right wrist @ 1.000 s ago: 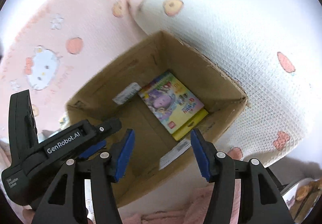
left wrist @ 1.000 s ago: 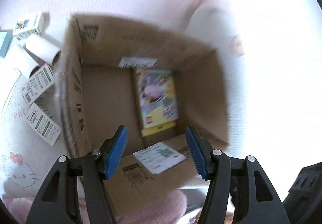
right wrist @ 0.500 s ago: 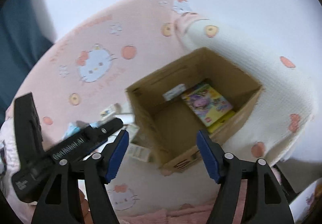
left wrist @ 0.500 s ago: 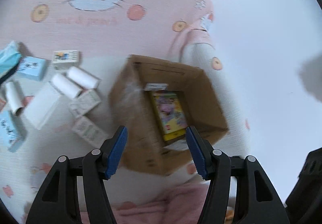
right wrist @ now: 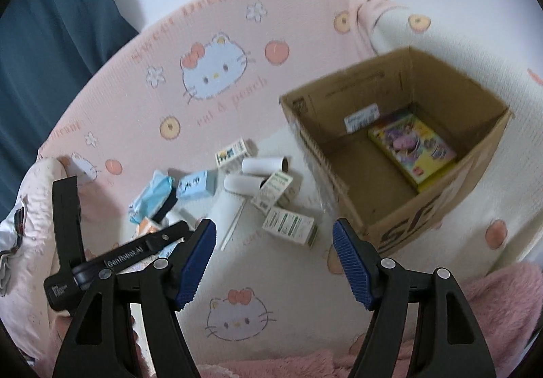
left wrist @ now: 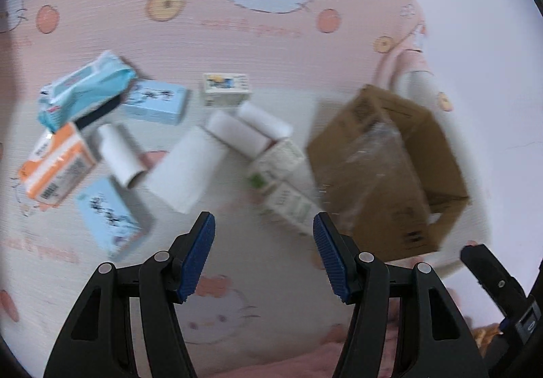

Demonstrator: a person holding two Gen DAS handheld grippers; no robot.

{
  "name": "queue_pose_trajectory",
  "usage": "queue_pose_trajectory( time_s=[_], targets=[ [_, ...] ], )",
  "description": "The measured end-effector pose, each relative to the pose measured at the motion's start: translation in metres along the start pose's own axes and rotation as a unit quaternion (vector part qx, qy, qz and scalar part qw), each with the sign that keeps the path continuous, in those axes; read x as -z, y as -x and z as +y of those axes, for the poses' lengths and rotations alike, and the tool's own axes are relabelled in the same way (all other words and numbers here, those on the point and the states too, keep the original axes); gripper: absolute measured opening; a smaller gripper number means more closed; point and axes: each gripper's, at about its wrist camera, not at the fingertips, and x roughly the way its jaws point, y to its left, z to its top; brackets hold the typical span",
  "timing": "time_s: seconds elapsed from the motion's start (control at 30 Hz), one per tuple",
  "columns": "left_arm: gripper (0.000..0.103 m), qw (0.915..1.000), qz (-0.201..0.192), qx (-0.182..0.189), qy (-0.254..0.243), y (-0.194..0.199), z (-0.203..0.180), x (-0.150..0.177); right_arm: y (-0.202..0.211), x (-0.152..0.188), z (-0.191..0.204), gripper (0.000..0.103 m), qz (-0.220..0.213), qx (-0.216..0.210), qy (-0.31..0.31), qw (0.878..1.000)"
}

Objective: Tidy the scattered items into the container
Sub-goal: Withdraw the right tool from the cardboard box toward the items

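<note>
both grippers, left (left wrist: 263, 254) and right (right wrist: 274, 261), had pulled back from over the cardboard box (right wrist: 400, 225) with jaws wide and empty, leaving one colourful book (right wrist: 412, 147) inside and the small boxes (left wrist: 288, 205) scattered beside it.

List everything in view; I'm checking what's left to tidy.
cardboard box: one, brown, right of clutter
picture box: one, yellow-purple, inside cardboard box
rolls: three, white, mid-clutter
blue cartons: two, pale, left
green cartons: two, green-white, nearest cardboard box
orange carton: one, far left
wipes pack: one, light blue, far left
printed carton: one, white, back
flat box: one, white, centre
bedspread: pink-white, underneath
left claw: black-blue, open
right claw: black-blue, open
</note>
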Motion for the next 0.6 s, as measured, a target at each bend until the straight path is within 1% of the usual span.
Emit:
queue_pose_trajectory(
  time_s=[0.1,0.27,0.4,0.47,0.53,0.6],
  targets=[
    [0.064,1.0000,0.001,0.002,0.001,-0.006,0.017,-0.005,-0.010,0.006,0.001,0.070,0.001,-0.002,-0.004,1.000],
    [0.064,0.9995,0.014,0.010,-0.025,-0.021,0.022,-0.003,-0.030,0.015,-0.003,0.070,-0.002,-0.037,-0.036,0.999],
    [0.064,0.9973,0.029,0.024,-0.063,-0.032,0.020,0.013,-0.052,0.024,-0.002,0.070,0.022,-0.029,-0.045,0.998],
    [0.064,0.9960,0.037,0.021,-0.079,-0.039,0.021,0.022,-0.069,0.031,-0.001,0.070,0.049,-0.028,-0.048,0.997],
    [0.064,0.9952,0.049,0.022,-0.082,-0.048,0.025,0.028,-0.081,0.037,-0.002,0.070,0.070,-0.020,-0.055,0.996],
    [0.064,0.9949,0.063,0.033,-0.072,-0.059,0.030,0.031,-0.092,0.041,-0.003,0.070,0.080,-0.022,-0.056,0.995]
  ],
)
